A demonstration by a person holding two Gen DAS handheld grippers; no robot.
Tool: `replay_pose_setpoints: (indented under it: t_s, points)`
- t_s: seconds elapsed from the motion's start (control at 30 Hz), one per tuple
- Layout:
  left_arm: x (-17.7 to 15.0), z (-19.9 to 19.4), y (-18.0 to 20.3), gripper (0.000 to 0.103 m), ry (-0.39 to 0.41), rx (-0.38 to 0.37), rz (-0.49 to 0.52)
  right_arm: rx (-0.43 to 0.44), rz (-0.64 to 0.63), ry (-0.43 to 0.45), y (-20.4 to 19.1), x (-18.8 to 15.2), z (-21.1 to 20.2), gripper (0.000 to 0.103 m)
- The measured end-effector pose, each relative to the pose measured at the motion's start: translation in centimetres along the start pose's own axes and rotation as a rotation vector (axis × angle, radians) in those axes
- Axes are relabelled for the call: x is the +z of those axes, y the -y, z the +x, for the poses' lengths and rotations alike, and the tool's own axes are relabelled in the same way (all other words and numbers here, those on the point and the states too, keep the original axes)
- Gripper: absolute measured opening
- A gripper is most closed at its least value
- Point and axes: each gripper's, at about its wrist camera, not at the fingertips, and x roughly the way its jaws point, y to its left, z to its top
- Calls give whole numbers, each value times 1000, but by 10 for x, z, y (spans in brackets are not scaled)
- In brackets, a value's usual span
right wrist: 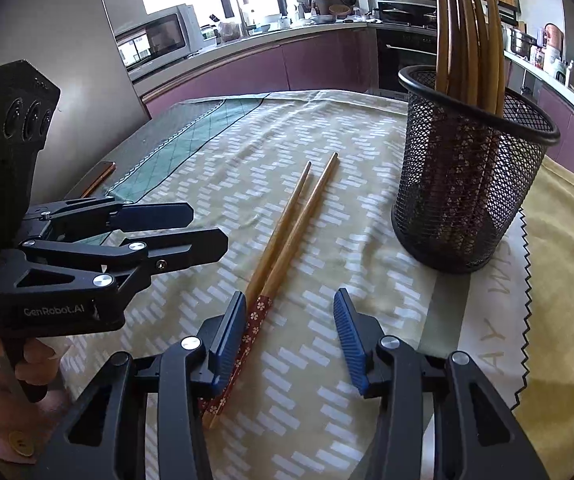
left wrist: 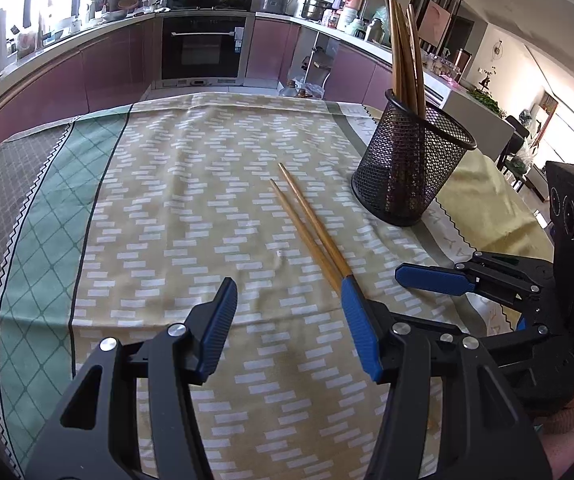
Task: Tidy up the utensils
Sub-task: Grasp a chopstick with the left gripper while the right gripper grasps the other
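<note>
Where legible: "GenRobot.AI" on left gripper (right wrist: 203, 230).

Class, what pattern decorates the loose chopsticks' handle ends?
Red with small pale flowers on the chopsticks, clearest in the right wrist view.

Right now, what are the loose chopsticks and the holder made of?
Chopsticks on the cloth: look like bamboo or wood, tan and matte with faint grain; the handle ends carry a dark red floral wrap or print.
Holder: black metal mesh by the look, see-through perforated wall with a solid rolled rim, coated finish.

Home kitchen: oven (left wrist: 203, 46) and hob far, microwave (right wrist: 155, 38) left, cluttered counter (left wrist: 351, 36) right.
</note>
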Motion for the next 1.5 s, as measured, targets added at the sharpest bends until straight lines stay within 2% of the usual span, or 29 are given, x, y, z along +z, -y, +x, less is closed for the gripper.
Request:
replay_pose_setpoints:
  t_s: [0.23, 0.5, 0.7, 0.9, 1.1, 1.17, 1.3, 1.43, 1.5]
  points:
    - [1, 7, 2, 54, -11, 4, 16, 15, 45, -11, 10, -1, -4, 36]
    - [3, 26, 20, 52, -64, 5, 71, 57, 111, 4, 32, 3, -12, 36]
    - [4, 30, 27, 52, -72, 20, 99, 62, 122, 28, 40, 10, -16, 36]
    - [5, 31, 27, 40, -81, 63, 111, 62, 109, 27, 38, 19, -8, 36]
    - [4, 28, 21, 34, -85, 51, 108, 68, 70, 1, 26, 35, 11, 34]
    - [4, 27, 20, 31, -85, 47, 108, 70, 58, -15, 22, 40, 20, 29]
    - [3, 26, 16, 26, -85, 37, 102, 38, 20, -42, 11, 45, 34, 24]
    - [2, 25, 15, 20, -84, 30, 95, 1, 13, -40, 9, 44, 35, 10]
    - [1, 24, 15, 17, -85, 23, 90, 3, 28, -40, 13, 40, 31, 9]
